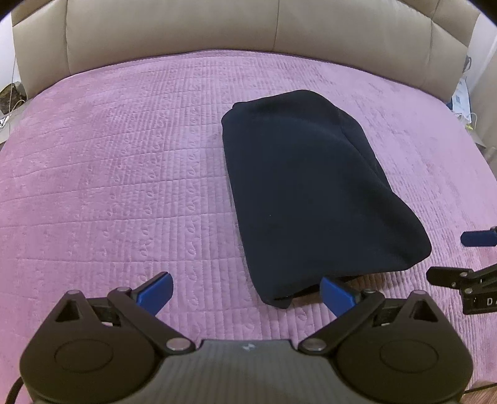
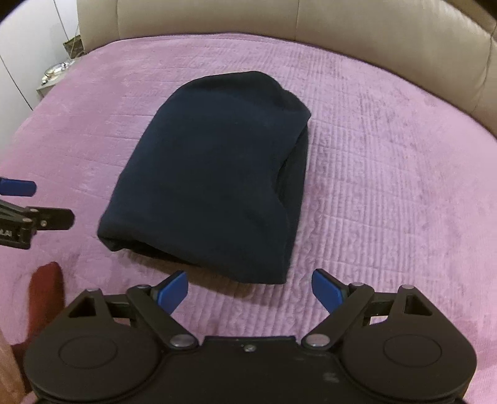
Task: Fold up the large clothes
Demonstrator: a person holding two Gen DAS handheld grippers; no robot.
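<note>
Nearest the left wrist camera, the left gripper has its blue-padded fingers spread wide, holding nothing; its right finger sits just at the near corner of the garment, though whether it touches the cloth cannot be told. The right gripper is likewise spread and empty, low over the bed, with its fingers just short of the garment's near edge. Each gripper also shows at the side of the other's view — the right one at the right edge of the left view, the left one at the left edge of the right view.

Just beyond both lies the dark navy garment, folded into a thick, compact bundle with rounded edges, layered folds visible along its right side. It rests flat on the purple quilted bedspread, roughly mid-bed, its far end pointing toward the headboard.

Farthest off stands the beige padded headboard.
</note>
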